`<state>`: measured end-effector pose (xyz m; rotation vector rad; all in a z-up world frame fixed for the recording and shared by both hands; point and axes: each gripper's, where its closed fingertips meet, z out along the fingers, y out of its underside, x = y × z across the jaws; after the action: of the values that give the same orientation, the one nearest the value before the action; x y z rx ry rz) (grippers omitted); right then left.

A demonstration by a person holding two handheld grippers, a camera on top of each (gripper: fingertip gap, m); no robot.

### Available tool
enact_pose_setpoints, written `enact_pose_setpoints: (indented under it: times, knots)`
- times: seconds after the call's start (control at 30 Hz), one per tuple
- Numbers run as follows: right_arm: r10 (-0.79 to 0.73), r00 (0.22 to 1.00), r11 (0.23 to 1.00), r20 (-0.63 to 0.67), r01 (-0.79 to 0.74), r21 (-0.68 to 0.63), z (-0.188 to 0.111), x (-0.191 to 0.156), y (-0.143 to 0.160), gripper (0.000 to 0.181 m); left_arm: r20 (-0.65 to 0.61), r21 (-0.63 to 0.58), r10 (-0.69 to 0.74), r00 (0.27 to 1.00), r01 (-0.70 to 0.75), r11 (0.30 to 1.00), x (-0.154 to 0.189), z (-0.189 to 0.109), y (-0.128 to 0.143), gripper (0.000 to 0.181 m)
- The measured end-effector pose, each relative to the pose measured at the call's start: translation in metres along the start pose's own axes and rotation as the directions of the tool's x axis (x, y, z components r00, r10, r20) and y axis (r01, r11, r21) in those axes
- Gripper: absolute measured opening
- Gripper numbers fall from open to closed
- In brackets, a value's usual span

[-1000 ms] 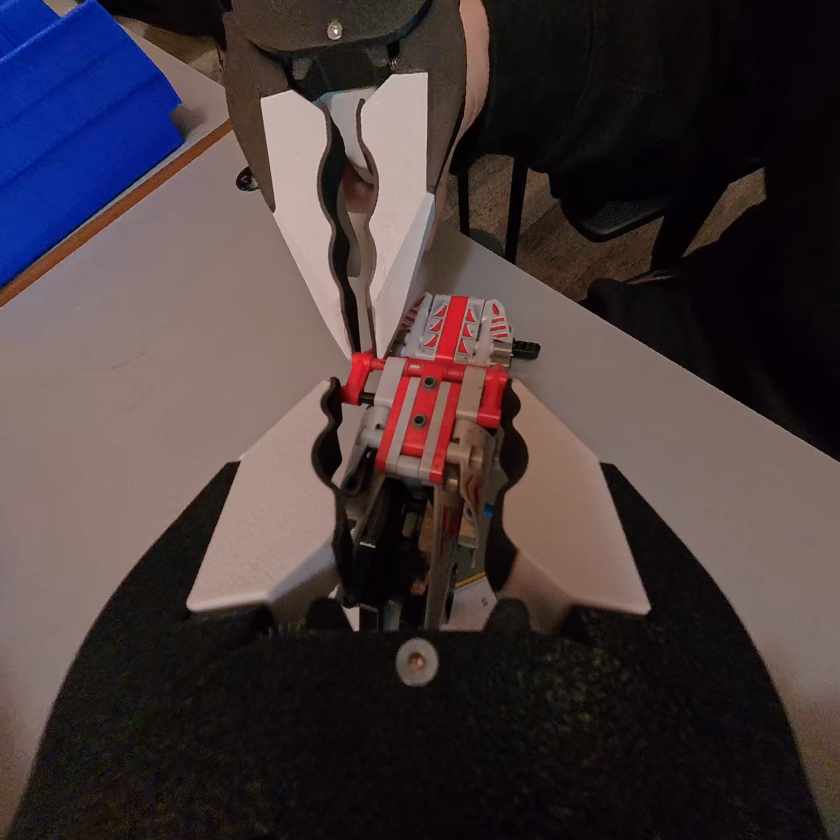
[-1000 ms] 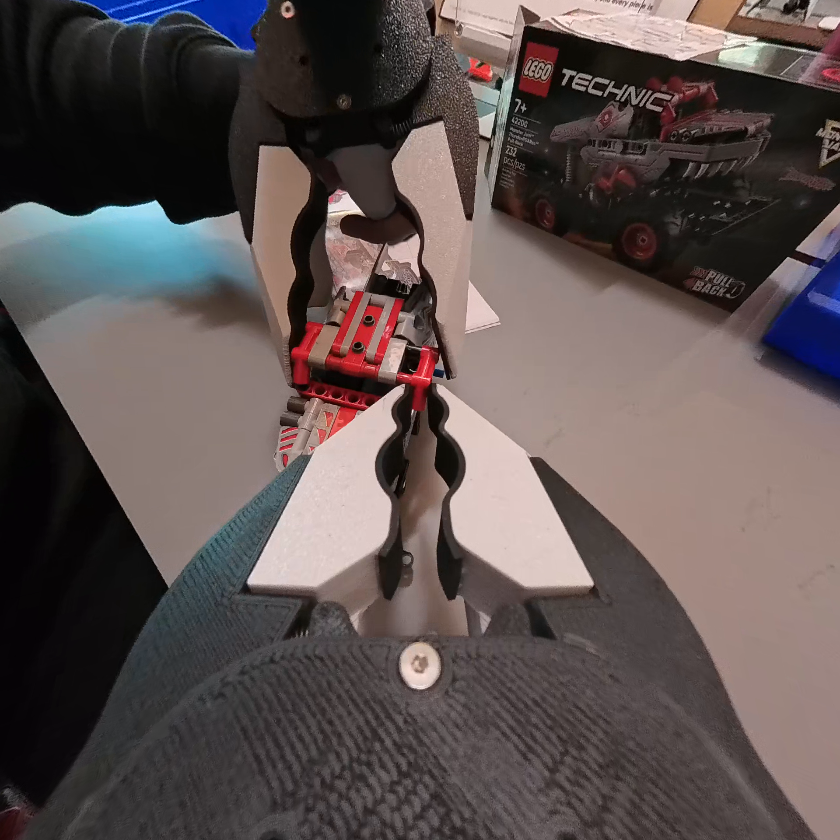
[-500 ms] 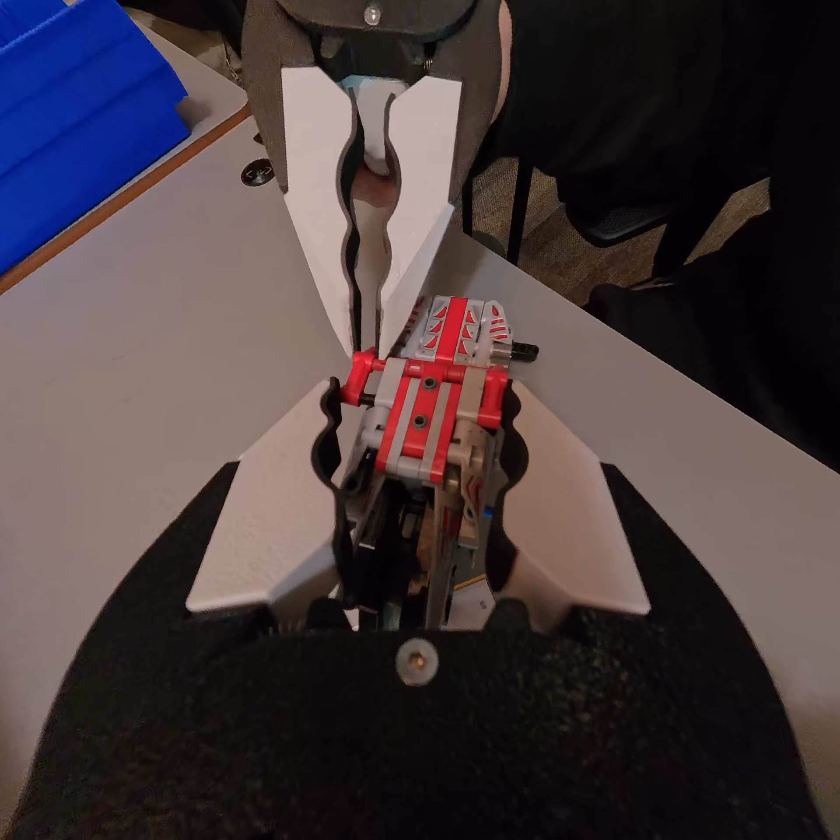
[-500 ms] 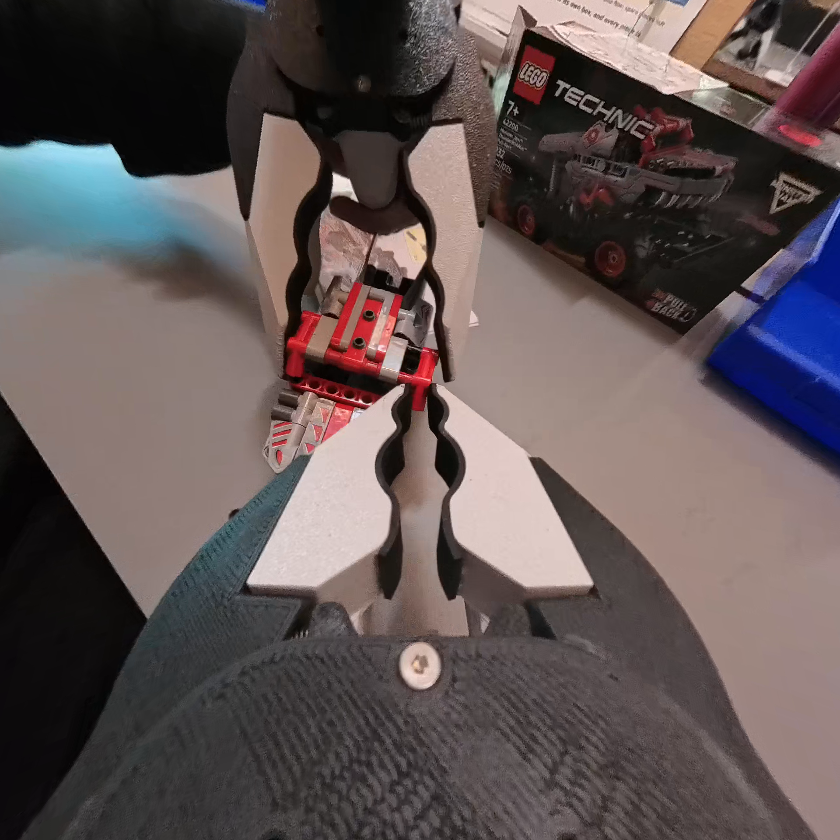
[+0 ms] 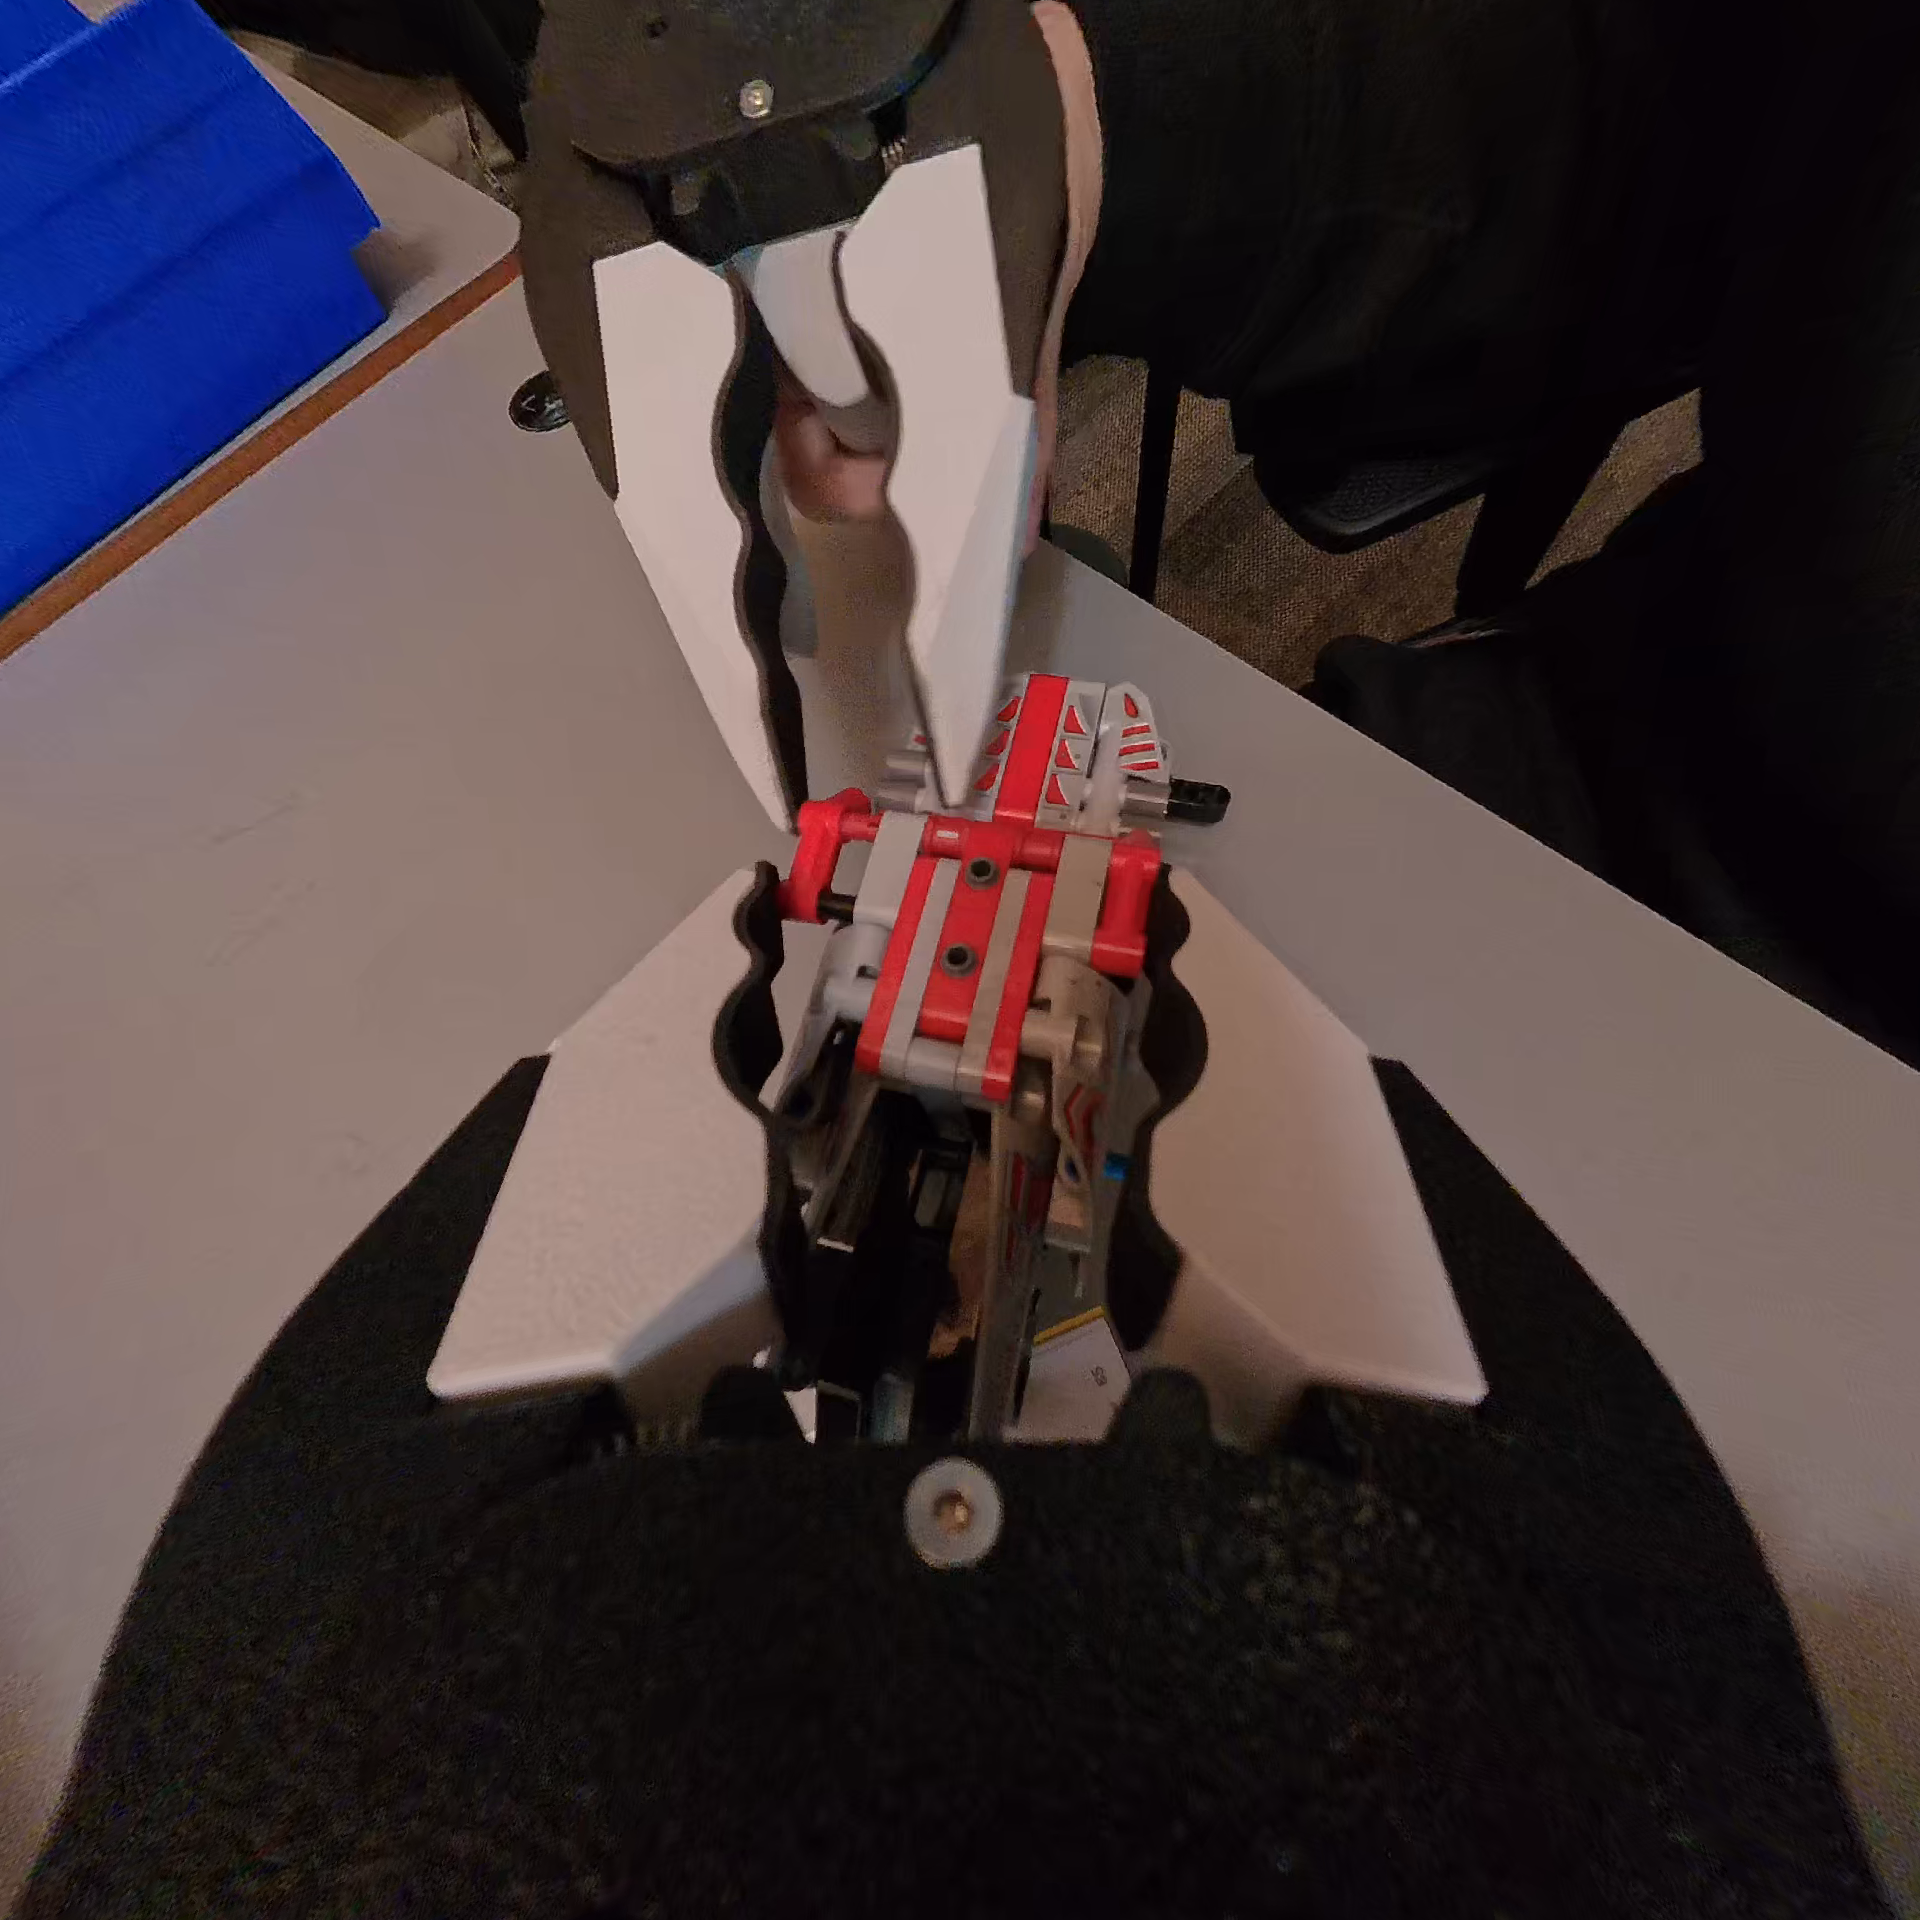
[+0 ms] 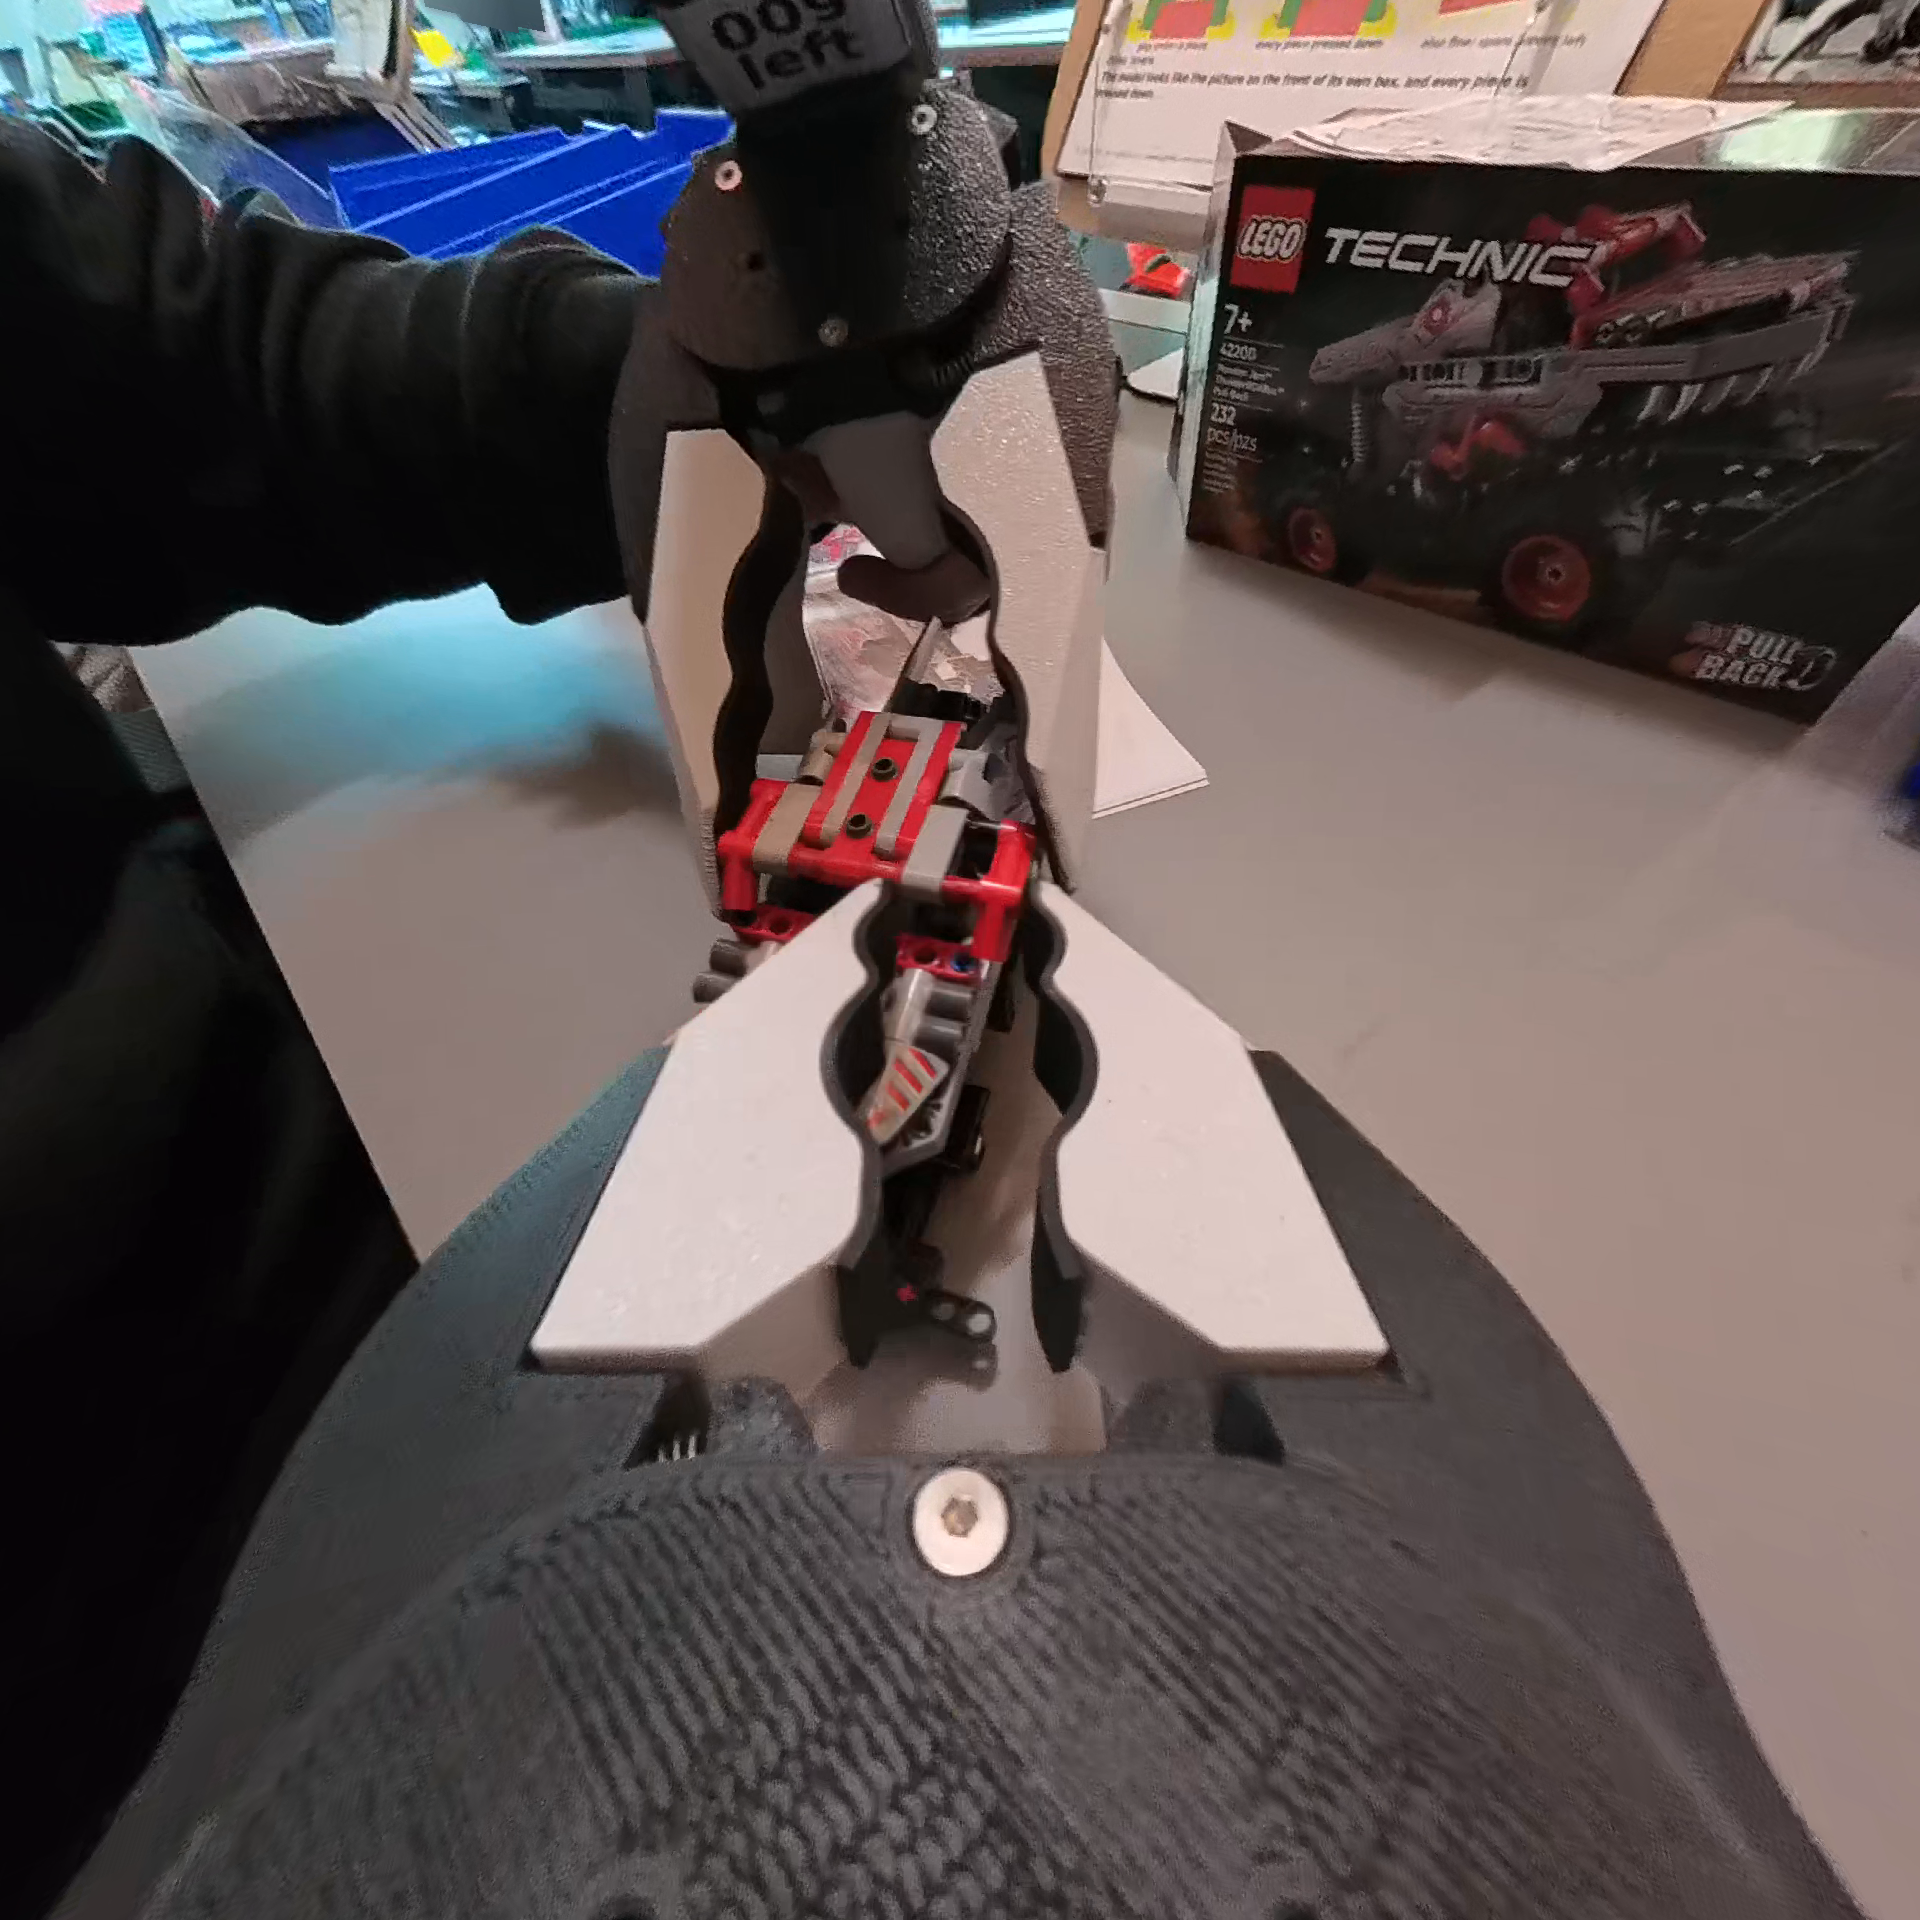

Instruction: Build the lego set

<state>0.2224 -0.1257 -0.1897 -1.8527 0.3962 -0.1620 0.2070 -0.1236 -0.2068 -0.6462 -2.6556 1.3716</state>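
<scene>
Each handheld gripper has a rough black printed shell (image 6: 935,1714) with a silver screw (image 6: 958,1520). White wedge fingers (image 5: 613,1143) carry wavy black pads. A black sleeve (image 6: 312,416) covers the person's arm.

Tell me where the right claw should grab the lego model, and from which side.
Take the striped nose by its two flat sides, coming end-on from opposite the left claw. The nose juts free beyond the red crossbar, while the left claw clamps the model by its rear flanks. The open right claw lines up with it.
</scene>
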Motion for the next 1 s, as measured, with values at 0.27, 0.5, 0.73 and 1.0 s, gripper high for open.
enact_pose_setpoints:
  times: [0.27,0.5,0.73,1.0]
  knots:
    - [-0.016,0.994,0.999,-0.106,0.012,-0.038,0.01,-0.013,-0.005,0.059,0.032,0.006,-0.008,0.999,0.008,1.0,-0.003,0.0,0.0,0.068]
    - [-0.003,0.987,0.999,-0.159,-0.004,-0.042,0.009,-0.014,0.005,0.069,0.036,0.013,0.001,0.999,-0.001,1.0,-0.004,0.0,-0.001,0.069]
    - [0.029,0.99,0.999,-0.137,-0.025,0.028,0.012,-0.014,0.0,0.063,0.031,0.015,0.015,0.999,-0.015,1.0,-0.003,0.0,-0.001,0.068]
    - [0.012,0.988,1.0,-0.156,-0.009,0.022,0.012,-0.015,0.001,0.063,0.019,0.013,0.018,1.0,-0.018,1.0,-0.002,0.001,-0.001,0.068]
